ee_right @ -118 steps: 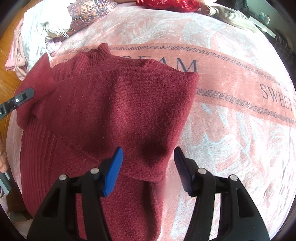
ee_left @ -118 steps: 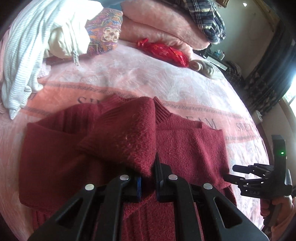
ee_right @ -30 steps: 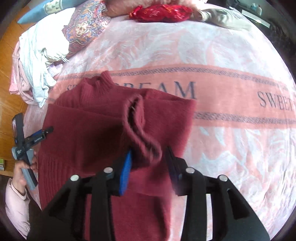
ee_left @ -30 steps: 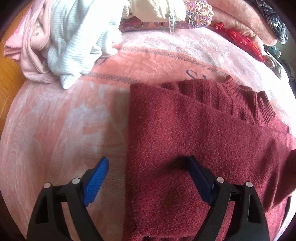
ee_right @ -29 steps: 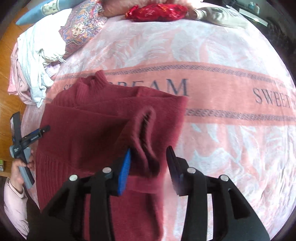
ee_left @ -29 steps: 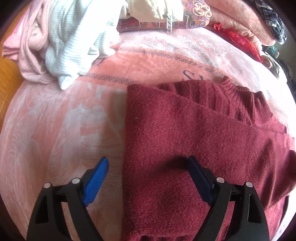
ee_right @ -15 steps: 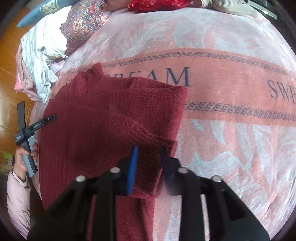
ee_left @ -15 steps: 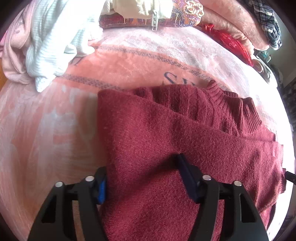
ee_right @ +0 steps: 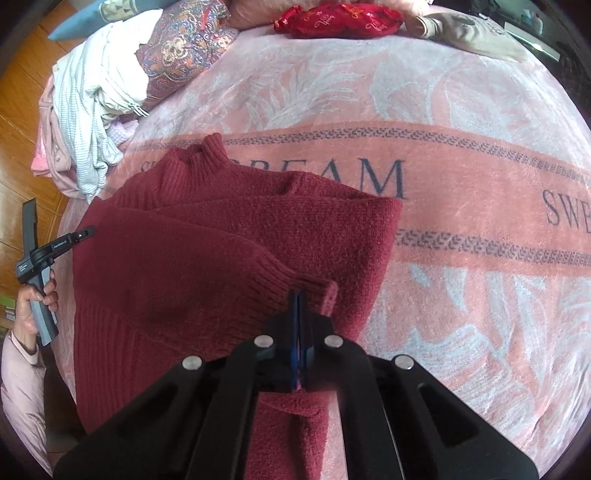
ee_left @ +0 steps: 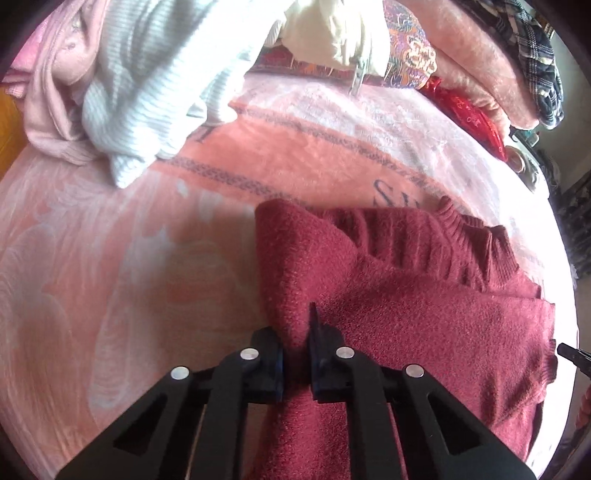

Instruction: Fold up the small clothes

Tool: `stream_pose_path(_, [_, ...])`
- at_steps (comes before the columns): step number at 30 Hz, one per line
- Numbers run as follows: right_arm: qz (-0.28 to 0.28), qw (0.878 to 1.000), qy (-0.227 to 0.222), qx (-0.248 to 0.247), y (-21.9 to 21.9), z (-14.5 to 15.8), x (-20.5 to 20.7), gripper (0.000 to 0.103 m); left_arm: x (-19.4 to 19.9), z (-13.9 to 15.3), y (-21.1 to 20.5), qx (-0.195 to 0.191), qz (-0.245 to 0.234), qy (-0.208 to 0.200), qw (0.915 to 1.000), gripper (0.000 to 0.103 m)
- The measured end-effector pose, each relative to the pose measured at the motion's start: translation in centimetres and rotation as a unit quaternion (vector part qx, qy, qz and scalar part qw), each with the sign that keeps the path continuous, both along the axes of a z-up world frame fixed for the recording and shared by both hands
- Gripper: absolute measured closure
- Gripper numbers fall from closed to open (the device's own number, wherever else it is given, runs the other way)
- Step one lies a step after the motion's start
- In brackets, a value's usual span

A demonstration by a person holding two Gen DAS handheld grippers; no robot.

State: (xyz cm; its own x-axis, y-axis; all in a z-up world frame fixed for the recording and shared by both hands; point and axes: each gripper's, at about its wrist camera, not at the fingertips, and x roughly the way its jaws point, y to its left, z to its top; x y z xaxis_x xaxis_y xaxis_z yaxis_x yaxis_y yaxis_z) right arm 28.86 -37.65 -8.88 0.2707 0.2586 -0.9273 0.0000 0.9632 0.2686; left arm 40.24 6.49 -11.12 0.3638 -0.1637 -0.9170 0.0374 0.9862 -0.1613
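Observation:
A dark red knit sweater [ee_left: 424, 306] lies on the pink blanket with both sleeves folded across its body; it also shows in the right wrist view [ee_right: 207, 254]. My left gripper [ee_left: 295, 332] is shut on the sweater's left folded edge. My right gripper [ee_right: 298, 306] is shut on the ribbed cuff [ee_right: 295, 286] of the sleeve near the sweater's right side. The left gripper [ee_right: 79, 236] shows at the left edge of the right wrist view, at the sweater's far side.
A pile of white and pink clothes [ee_left: 140, 85] lies at the back left of the pink blanket [ee_right: 461, 295]. A patterned pillow [ee_right: 184, 44], a red pouch [ee_right: 336, 18] and a beige garment [ee_right: 476, 33] lie along the far edge. Wooden floor [ee_right: 22, 122] is beyond the left edge.
Both grippers have closed. The left one moved in and shut on the sweater's left edge. The right one laid the sleeve down and shut on its cuff.

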Motion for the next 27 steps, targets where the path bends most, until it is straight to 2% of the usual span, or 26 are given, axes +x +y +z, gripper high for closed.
stream_pose_path(2, [0.006, 1.000, 0.006, -0.005, -0.1, -0.5, -0.3, 0.092, -0.2, -0.3, 0.0, 0.007, -0.003, -0.002, 1.0000, 0.089])
stream_pose_path(4, [0.003, 1.000, 0.002, 0.000, -0.3, -0.2, -0.6, 0.072, -0.2, 0.3, -0.3, 0.015, -0.005, 0.000, 0.9999, 0.080])
stream_pose_path(5, [0.000, 1.000, -0.001, 0.009, -0.6, 0.1, -0.7, 0.068, -0.3, 0.8, -0.4, 0.008, -0.007, -0.002, 0.9999, 0.075])
stream_pose_path(6, [-0.004, 1.000, -0.002, 0.019, -0.7, 0.4, -0.7, 0.063, -0.5, 1.3, -0.6, -0.002, -0.011, -0.005, 0.9999, 0.061])
stream_pose_path(7, [-0.006, 1.000, 0.003, 0.025, -0.8, 0.4, -0.6, 0.063, -0.7, 1.4, -0.9, -0.006, -0.017, -0.003, 0.9998, 0.049])
stream_pose_path(8, [-0.008, 1.000, 0.008, 0.029, -0.8, 0.3, -0.6, 0.063, -0.9, 1.5, -1.2, -0.002, -0.023, 0.000, 0.9997, 0.033])
stream_pose_path(10, [-0.004, 0.999, 0.022, 0.036, -0.5, -0.3, -0.5, 0.063, -1.1, 1.0, -2.2, 0.024, -0.036, 0.004, 0.9991, 0.031])
stream_pose_path(11, [-0.003, 0.999, 0.029, 0.036, -0.4, -0.6, -0.6, 0.063, -1.1, 0.7, -2.6, 0.035, -0.042, 0.006, 0.9985, 0.031])
stream_pose_path(12, [0.000, 0.999, 0.033, 0.036, -0.1, -1.0, -0.6, 0.066, -1.2, 0.2, -3.0, 0.048, -0.046, 0.007, 0.9977, 0.037])
stream_pose_path(13, [0.005, 0.998, 0.037, 0.041, 0.1, -1.3, -0.6, 0.074, -1.3, -0.2, -3.1, 0.052, -0.048, 0.010, 0.9975, 0.046])
stream_pose_path(14, [0.006, 0.998, 0.037, 0.040, 0.3, -1.4, -0.5, 0.076, -1.4, -0.6, -2.9, 0.042, -0.049, 0.010, 0.9979, 0.061])
stream_pose_path(15, [0.007, 0.999, 0.034, 0.040, 0.5, -1.4, -0.5, 0.084, -1.6, -0.6, -2.7, 0.031, -0.043, 0.005, 0.9986, 0.078])
stream_pose_path(16, [0.010, 0.998, 0.030, 0.045, 0.7, -1.2, -0.4, 0.092, -1.6, -0.5, -2.7, 0.034, -0.039, 0.000, 0.9987, 0.085])
stream_pose_path(17, [0.011, 0.998, 0.020, 0.052, 0.9, -0.8, -0.3, 0.093, -1.6, -0.2, -2.7, 0.040, -0.037, -0.005, 0.9985, 0.093])
stream_pose_path(21, [0.019, 0.998, -0.006, 0.063, 1.5, 0.8, -0.2, 0.095, -1.2, 1.0, -1.2, 0.042, -0.004, -0.025, 0.9988, 0.094])
stream_pose_path(24, [0.014, 0.999, 0.017, 0.027, 1.8, -0.5, -0.1, 0.095, -1.0, 0.3, 0.2, 0.036, 0.007, -0.018, 0.9991, 0.094])
stream_pose_path(26, [0.017, 0.999, 0.034, -0.010, 2.2, -2.0, 0.0, 0.099, -1.2, -0.6, -0.1, 0.056, -0.001, -0.018, 0.9983, 0.094])
stream_pose_path(27, [0.014, 0.999, 0.034, -0.006, 2.2, -2.5, -0.1, 0.098, -1.2, -0.9, -0.6, 0.070, -0.009, -0.022, 0.9973, 0.094])
